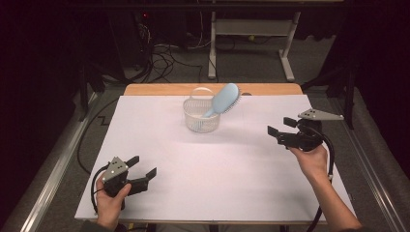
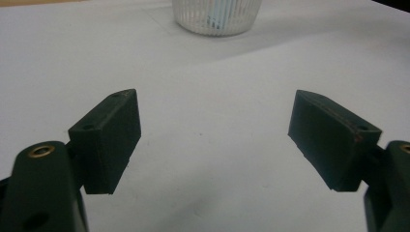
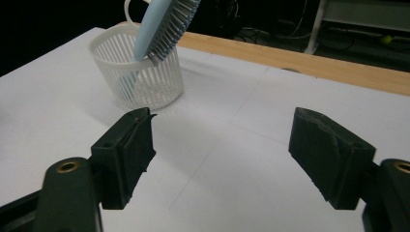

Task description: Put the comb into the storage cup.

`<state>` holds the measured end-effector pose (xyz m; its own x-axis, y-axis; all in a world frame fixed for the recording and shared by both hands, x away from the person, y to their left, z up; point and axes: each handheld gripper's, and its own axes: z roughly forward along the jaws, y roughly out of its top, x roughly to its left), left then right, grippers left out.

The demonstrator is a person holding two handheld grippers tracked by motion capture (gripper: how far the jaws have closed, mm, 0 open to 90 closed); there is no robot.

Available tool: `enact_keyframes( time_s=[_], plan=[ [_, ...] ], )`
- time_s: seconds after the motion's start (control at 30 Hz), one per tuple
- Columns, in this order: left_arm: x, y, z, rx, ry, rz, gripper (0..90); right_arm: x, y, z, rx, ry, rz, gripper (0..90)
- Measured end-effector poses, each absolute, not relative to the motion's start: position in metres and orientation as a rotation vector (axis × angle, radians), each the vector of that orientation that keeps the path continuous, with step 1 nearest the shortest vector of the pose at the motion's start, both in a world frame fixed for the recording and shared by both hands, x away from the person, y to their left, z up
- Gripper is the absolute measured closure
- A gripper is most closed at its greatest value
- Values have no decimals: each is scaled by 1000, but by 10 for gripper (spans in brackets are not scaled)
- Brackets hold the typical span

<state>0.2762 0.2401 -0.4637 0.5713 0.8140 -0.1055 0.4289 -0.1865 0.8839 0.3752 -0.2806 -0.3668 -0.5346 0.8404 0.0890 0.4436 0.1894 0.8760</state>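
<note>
The pale blue hairbrush stands handle-down in the white slatted basket near the far middle of the worktop, its bristled head leaning out over the basket's right rim, toward my right side. From here I judge the placing as done and the step in hand as clearing away cleanly. My right gripper sits well to the right of the basket with its fingers spread wide and nothing between them, aimed back at the basket. I would draw it off toward the near right edge, level and slow, without sweeping under the overhanging head; a nudge there looks enough to tip the light basket, since the brush's weight leans that way. My left gripper rests low at the near left, well apart from everything, fingers likewise released and empty over bare white surface. I would leave it parked. If the brush does look like sliding, I would steady the basket wall with the left before touching the brush itself.
</note>
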Motion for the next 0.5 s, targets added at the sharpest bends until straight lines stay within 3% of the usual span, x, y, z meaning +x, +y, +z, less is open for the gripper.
enact_keyframes(
  time_s=[0.5],
  plan=[
    [277,241,-464,1806,1025,481,200,366,-289,-369,1206,2042,1294,225]
  ],
)
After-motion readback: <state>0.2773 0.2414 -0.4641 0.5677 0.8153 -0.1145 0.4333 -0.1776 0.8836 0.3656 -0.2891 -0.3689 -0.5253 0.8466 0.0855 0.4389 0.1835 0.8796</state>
